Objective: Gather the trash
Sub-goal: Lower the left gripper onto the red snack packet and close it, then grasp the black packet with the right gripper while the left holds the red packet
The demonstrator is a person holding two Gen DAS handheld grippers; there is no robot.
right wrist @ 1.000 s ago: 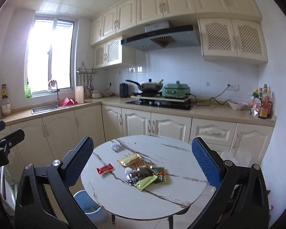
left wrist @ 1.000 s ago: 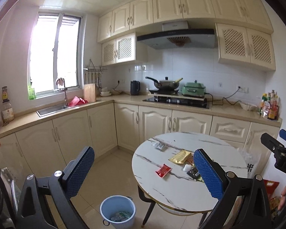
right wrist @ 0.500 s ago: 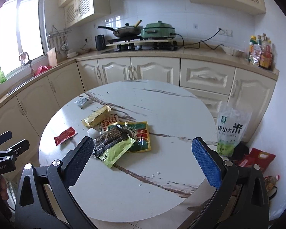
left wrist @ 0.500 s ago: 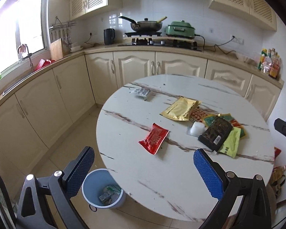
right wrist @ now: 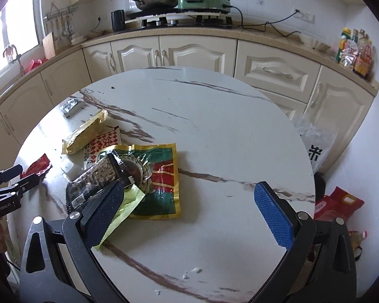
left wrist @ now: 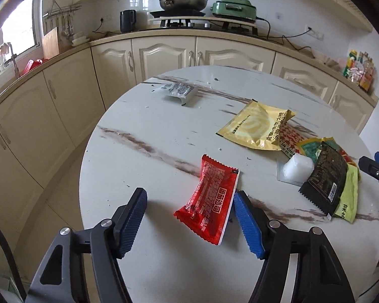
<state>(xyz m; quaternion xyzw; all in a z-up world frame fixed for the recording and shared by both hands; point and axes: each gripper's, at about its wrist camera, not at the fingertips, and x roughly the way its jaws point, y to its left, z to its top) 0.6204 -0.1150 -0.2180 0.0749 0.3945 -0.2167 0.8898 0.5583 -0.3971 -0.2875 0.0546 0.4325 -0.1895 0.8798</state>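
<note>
Trash lies scattered on my round marble table (left wrist: 144, 116), none of it picked up yet as far as I can see. In my left view, a red packet (left wrist: 209, 199) sits at lower centre, between the spread fingers of my left gripper (left wrist: 189, 222); the right finger is just beside its edge, and nothing is gripped. A silver wrapper (left wrist: 179, 91) lies at upper centre. A gold pouch (left wrist: 257, 126) sits to the right, and a pile at the right edge holds a white tub (left wrist: 297, 168), a black packet (left wrist: 326, 179) and a lime sachet (left wrist: 348, 197). In my right view, my right gripper (right wrist: 189, 207) hangs wide open and empty at the bottom, its left finger over the pile's lime and black packets, beside a green-and-red pouch (right wrist: 161, 176). By my judgement everything remains to be collected; no bin shows. Chinese print covers the packets but I cannot read it reliably. "GenRobot.AI" is printed on my left gripper at the left edge.
</note>
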